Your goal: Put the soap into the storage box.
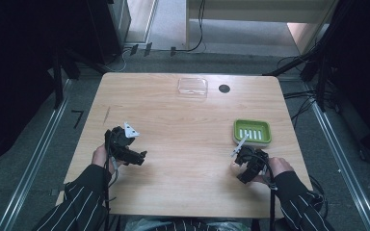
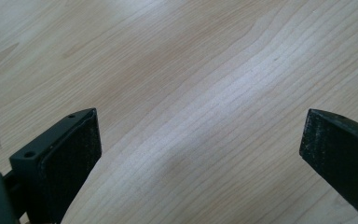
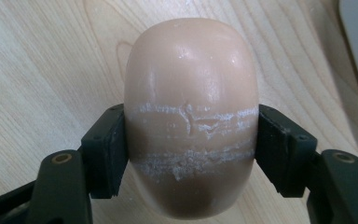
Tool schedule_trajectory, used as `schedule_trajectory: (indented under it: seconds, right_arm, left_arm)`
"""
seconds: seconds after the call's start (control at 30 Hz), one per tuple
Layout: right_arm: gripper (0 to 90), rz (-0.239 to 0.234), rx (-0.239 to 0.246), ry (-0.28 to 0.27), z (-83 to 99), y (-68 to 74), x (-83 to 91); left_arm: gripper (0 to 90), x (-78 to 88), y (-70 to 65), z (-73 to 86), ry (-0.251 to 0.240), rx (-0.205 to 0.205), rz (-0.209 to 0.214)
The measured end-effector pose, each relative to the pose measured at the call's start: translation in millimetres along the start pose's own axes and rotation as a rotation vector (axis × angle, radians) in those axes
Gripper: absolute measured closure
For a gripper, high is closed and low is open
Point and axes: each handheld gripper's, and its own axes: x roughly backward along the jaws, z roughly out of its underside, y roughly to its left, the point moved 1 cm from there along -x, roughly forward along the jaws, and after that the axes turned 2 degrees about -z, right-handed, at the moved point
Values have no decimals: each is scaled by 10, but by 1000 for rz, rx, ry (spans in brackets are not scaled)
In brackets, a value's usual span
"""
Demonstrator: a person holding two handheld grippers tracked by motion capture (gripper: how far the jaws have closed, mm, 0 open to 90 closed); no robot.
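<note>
Grey carpet and dark stands surround a pale wooden counter (image 1: 183, 125), its grain running across the top, with cables trailing over the floor behind it. From the near edge come a person's two arms in black sleeves with thin white stripes (image 1: 84, 199).

On the counter's right side sits a green soap dish (image 1: 252, 132) with white slots in its floor. At the far edge lies a clear plastic lid (image 1: 192, 86), and just to its right a small dark round hole (image 1: 224, 88) marks the wood.

Well apart, one at each side of the near half, are the two tools. The left gripper (image 2: 200, 154) hangs low over bare wood, its fingers (image 2: 72, 158) spread wide with nothing between them. The right gripper (image 3: 191, 154) sits just in front of the green dish in the high view; its fingers (image 3: 107, 154) press on both flanks of a peach-coloured bar of soap (image 3: 191, 107). The bar is rounded and smooth, scored by two whitish scuffed bands across its middle, and it pokes forward past the fingers just above the wood.
</note>
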Motion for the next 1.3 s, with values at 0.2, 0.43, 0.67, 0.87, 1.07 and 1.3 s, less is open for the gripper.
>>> schedule_trajectory:
  seconds: [0.2,0.43,0.67,0.87,1.07,1.3]
  right_arm:
    - [332,-7,2,-3,-32,-19,13]
    - [332,-5,-10,-14,-38,-54,39]
    - [332,-5,-18,-13,-28,-81,59]
    - [332,1,-34,-26,-11,-117,99]
    - [332,12,-50,-35,-22,-161,123]
    - [332,19,-47,-52,-76,-214,168]
  left_arm:
    - [0,0,5,2,4,0,-1]
    - [0,-6,8,7,4,8,0]
    - [0,-2,5,6,3,7,0]
    - [0,-4,9,7,4,7,-1]
    - [0,0,11,8,3,7,-1]
    - [0,0,17,13,2,8,1]
